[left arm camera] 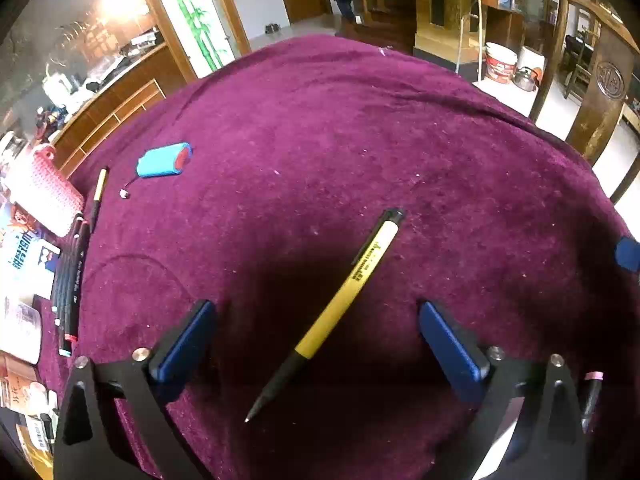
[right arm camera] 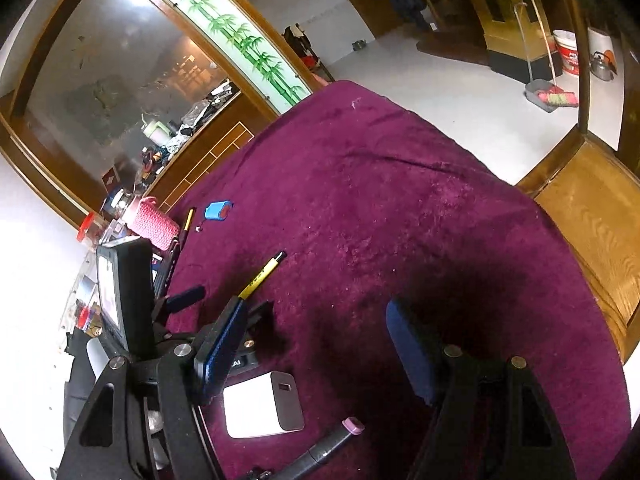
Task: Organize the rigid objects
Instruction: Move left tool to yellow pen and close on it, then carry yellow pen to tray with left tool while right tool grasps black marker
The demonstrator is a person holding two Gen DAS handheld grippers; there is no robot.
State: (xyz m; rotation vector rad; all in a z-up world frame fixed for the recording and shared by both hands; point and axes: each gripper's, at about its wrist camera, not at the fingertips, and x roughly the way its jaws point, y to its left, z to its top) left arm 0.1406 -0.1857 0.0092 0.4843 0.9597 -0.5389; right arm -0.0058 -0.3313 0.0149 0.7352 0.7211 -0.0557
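The left claw hung spread wide above the yellow pen, which lay flat on the counter between the two blue pads, slanting from its dark tip near the camera up to its cap on the far right. To pick it up well, the claw would likely need to turn so the pads met the barrel across its width, not along its slant, then come down until they nearly brushed the cloth and close on the yellow middle, where the pen should balance. The right claw was also spread and held nothing, hovering over a white charger and a dark pen with a pink cap. Farther off lay a blue battery pack and another yellow pen, near a pink knitted case; several dark pens seemed to be lined up by the left edge, though the lens blurred them. The counter wore a purple velvety cloth, soft enough that a thin pen could sink slightly. Around it stood wooden cabinets, a bamboo-painted panel, a carved chair, and buckets on a pale tiled floor.
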